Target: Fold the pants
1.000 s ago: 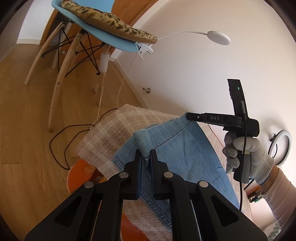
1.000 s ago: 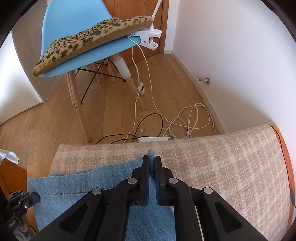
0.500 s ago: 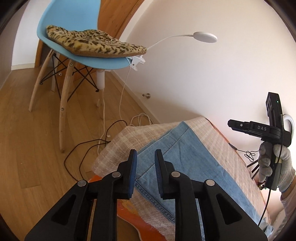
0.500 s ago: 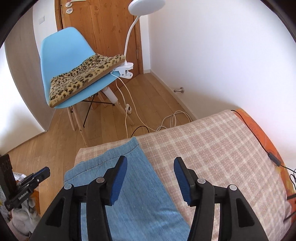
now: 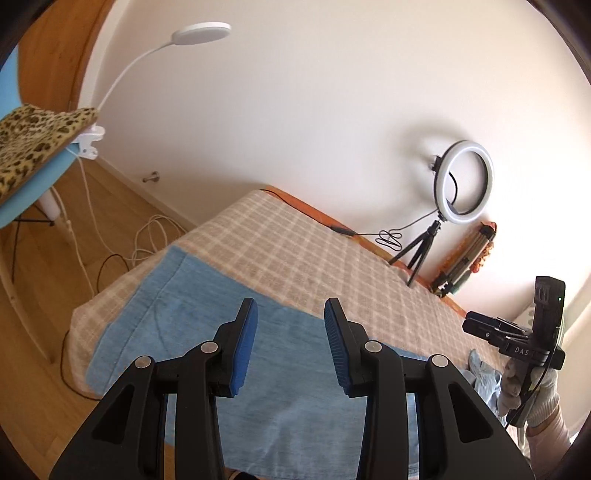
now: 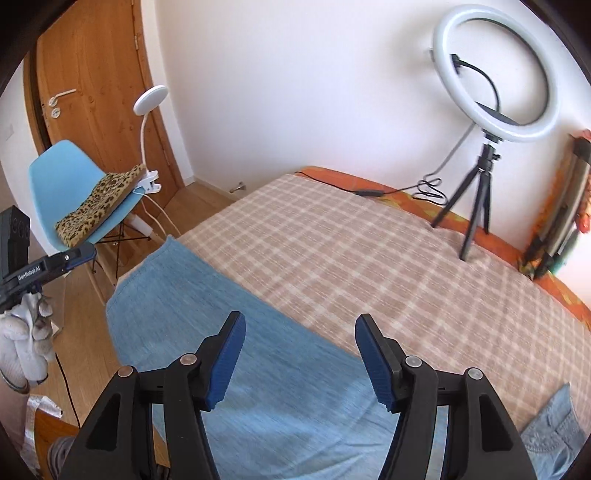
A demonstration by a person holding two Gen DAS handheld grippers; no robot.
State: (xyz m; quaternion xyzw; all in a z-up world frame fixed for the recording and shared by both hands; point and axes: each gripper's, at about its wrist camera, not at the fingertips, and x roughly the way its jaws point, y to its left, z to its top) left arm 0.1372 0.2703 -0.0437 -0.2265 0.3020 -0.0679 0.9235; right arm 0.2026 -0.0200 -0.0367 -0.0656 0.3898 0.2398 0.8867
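Light blue denim pants (image 5: 192, 306) (image 6: 207, 299) lie flat along the near edge of a bed under a beige checked blanket (image 5: 295, 251) (image 6: 351, 251). My left gripper (image 5: 290, 317) hovers above the pants, its jaws opening, with nothing between the blue pads. Above the same cloth my right gripper (image 6: 299, 332) has its jaws opening wider, also with nothing between them. A bunched denim part (image 6: 554, 435) shows at the lower right of the right wrist view. The right gripper, in a gloved hand (image 5: 532, 384), appears at the right edge of the left wrist view. The gloved left hand (image 6: 26, 343) shows at the left of the right wrist view.
A ring light on a small black tripod (image 6: 476, 206) (image 5: 424, 251) stands on the far side of the bed by the white wall, its cable across the blanket. A blue chair with a leopard cushion (image 6: 99, 199) and a clip lamp (image 5: 199, 33) stands beyond the bed's end, cables on the wood floor.
Both grippers let go of the pants' end and opened. Both rose and pulled back along the bed, so the pants now lie flat below them; the right moved farther.
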